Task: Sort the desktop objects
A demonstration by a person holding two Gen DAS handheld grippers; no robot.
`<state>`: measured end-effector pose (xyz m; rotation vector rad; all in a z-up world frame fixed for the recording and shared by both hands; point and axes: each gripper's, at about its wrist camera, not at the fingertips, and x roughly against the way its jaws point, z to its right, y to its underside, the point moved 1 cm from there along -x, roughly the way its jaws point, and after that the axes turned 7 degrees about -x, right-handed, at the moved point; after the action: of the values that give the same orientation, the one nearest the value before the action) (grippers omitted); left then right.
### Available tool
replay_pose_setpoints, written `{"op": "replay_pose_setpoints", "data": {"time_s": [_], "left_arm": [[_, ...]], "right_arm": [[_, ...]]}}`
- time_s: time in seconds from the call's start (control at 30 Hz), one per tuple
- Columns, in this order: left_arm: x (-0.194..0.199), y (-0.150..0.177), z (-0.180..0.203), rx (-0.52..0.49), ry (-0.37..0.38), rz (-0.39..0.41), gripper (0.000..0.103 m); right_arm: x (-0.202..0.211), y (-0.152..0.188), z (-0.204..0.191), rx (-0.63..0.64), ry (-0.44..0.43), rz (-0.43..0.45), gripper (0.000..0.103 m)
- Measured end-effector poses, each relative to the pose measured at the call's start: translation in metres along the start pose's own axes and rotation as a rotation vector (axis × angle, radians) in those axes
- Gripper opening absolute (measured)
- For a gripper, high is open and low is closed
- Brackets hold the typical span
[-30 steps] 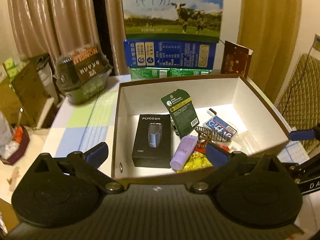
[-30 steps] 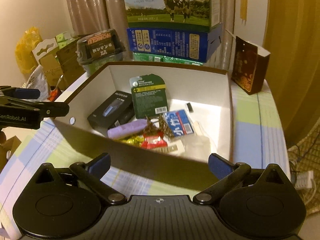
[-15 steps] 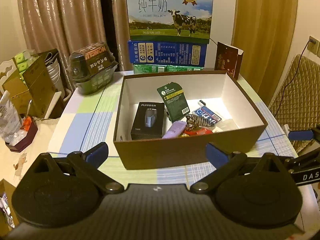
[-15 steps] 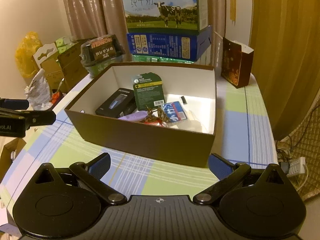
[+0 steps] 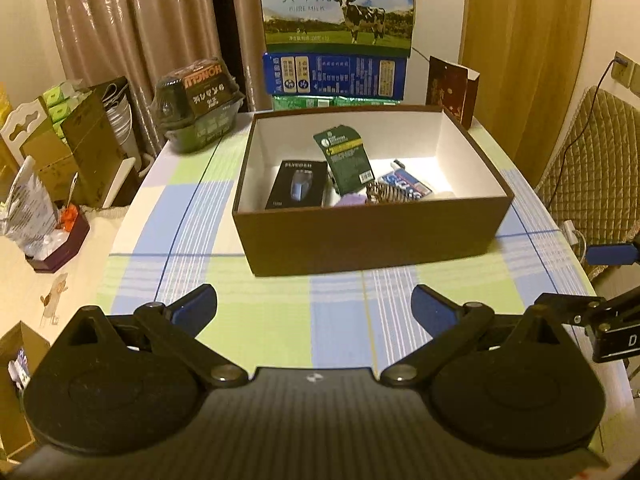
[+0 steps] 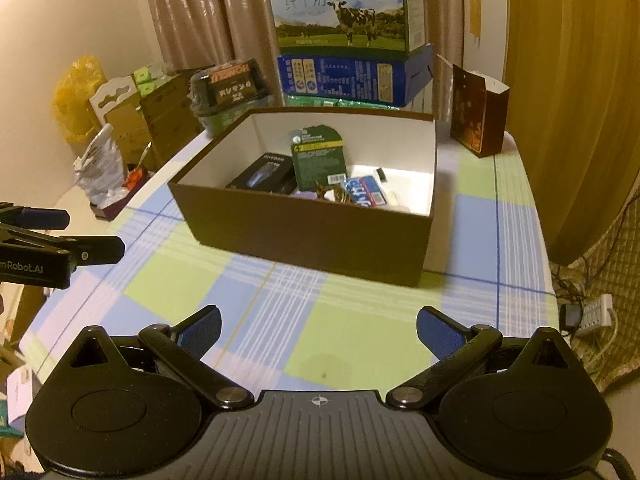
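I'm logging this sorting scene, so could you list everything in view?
storage box: 1, brown outside, white inside, table middle
shaver box: 1, black, inside box, left
hang-tag packet: 1, dark green, leaning inside box
blue packet: 1, blue-white, inside box
purple item: 1, lilac, near front wall, mostly hidden
milk carton: 1, blue-green, top of stack behind box
blue carton: 1, under milk carton
gift bag: 1, dark brown, behind box, right
tablecloth: 1, checked green-blue
left gripper: 1, black, blue pads, open
right gripper: 1, same, open
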<state>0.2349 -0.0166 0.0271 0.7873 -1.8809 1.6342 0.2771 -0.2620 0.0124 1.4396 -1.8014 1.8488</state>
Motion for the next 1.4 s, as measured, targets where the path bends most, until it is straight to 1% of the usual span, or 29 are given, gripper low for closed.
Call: {"op": "replay_pose_setpoints", "data": {"time_s": [0.17,0.43,0.73,0.97,1.4], "left_arm": [[0.010,0.011,0.007,0.019,-0.012,-0.019,0.102],[0.026,0.025,0.019,0.034,-0.028,-0.026,0.102],[0.038,0.047,0.029,0.055,-0.053,-0.060,0.102],[0.046,0.063,0.035,0.067,-0.068,-0.069,0.102],[0.050,0.071,0.047,0.067,-0.066,-0.070,0.102]], "right_arm": [[0.010,0.010,0.002,0.019,-0.003,-0.012,0.101],[0.021,0.023,0.003,0.052,-0.021,-0.027,0.101],[0.031,0.039,0.004,0.082,-0.044,-0.051,0.101],[0.036,0.051,0.003,0.099,-0.063,-0.059,0.101],[0.038,0.062,0.011,0.083,-0.063,-0.086,0.101]]}}
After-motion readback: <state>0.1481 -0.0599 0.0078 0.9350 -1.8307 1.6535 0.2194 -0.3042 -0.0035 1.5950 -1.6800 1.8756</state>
